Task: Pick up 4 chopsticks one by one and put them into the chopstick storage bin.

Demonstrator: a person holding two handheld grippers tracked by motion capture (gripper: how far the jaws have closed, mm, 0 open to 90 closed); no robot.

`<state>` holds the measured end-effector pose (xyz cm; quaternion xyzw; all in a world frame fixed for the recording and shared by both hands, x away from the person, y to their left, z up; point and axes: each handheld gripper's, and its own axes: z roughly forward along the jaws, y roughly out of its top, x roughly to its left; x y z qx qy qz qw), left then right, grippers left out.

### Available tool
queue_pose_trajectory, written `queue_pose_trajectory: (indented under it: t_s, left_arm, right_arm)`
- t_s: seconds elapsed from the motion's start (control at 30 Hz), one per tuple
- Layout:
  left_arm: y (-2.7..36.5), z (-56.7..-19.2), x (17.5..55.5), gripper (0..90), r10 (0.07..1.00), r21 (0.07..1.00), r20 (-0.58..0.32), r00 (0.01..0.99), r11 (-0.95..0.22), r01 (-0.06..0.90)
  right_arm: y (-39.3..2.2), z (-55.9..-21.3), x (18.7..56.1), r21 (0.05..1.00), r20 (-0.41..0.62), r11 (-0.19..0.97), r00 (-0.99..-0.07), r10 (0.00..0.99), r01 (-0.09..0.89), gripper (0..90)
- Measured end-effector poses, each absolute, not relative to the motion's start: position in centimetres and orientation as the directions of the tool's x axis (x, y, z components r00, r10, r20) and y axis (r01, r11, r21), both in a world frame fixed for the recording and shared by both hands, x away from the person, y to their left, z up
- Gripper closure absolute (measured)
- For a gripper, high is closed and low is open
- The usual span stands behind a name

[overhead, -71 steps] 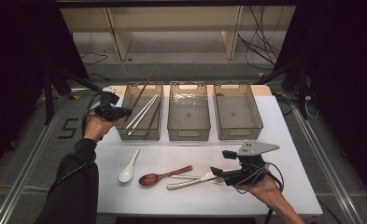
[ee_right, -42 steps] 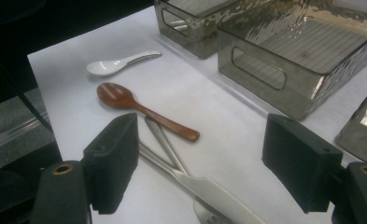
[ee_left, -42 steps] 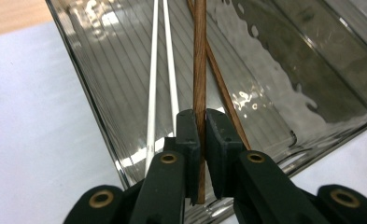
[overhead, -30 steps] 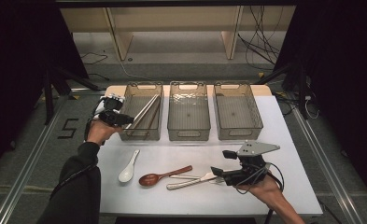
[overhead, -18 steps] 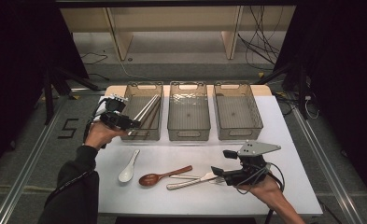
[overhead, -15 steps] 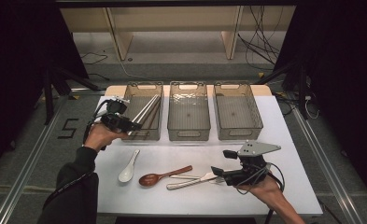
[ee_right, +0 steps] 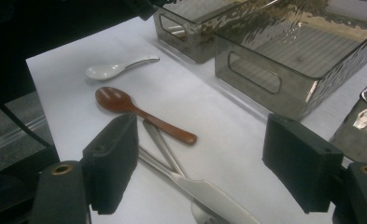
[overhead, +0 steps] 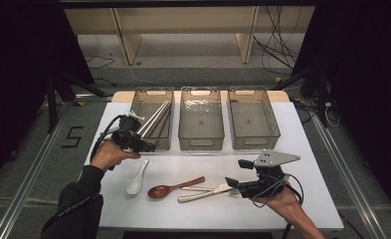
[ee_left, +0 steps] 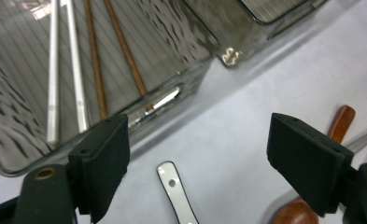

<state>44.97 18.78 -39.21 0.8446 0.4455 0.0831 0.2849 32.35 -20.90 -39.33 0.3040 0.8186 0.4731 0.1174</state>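
Note:
My left gripper (overhead: 148,145) hovers at the near left corner of the left bin (overhead: 138,99). Its jaws have just been opening and stand open with nothing between them (ee_left: 200,144). A pair of silver chopsticks (ee_left: 52,70) and a pair of brown chopsticks (ee_left: 125,51) lie inside that bin. Below the jaws is the handle of a white spoon (ee_left: 174,191). My right gripper (overhead: 237,174) rests low over the table's front right and is open and empty (ee_right: 200,154). Just in front of it lie a metal knife (ee_right: 195,186) and a brown wooden spoon (ee_right: 139,112).
Three smoky clear bins stand in a row at the back; the middle bin (overhead: 201,142) and right bin (overhead: 255,143) hold nothing. The white spoon (overhead: 136,179), wooden spoon (overhead: 175,187) and knife (overhead: 208,192) lie along the front of the white table (overhead: 302,149).
The left gripper has slid along the left bin toward the near edge and opened, leaving the silver chopsticks in the bin. The right gripper has not moved.

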Motion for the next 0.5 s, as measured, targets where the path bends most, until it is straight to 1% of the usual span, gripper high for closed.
queue_pose_trajectory:
  t_s: [0.13, 0.33, 0.5]
  left_arm:
    - [18.3, -39.5, 44.5, 20.5, 0.797, 0.533, -0.105, 0.595, -0.460, 0.710]
    - [18.2, -40.4, 44.2, 20.3, 0.811, 0.496, -0.099, 0.577, -0.463, 0.735]
    - [18.5, -41.0, 44.0, 19.9, 0.832, 0.475, -0.114, 0.542, -0.434, 0.766]
  right_arm:
    - [-21.0, -39.3, 32.4, 0.848, 0.099, 0.361, -0.783, 0.614, 0.390, 27.5]
    - [-21.3, -39.3, 32.4, 0.850, 0.105, 0.349, -0.776, 0.622, 0.394, 27.4]
    - [-21.4, -39.3, 32.4, 0.853, 0.110, 0.340, -0.773, 0.624, 0.396, 27.4]
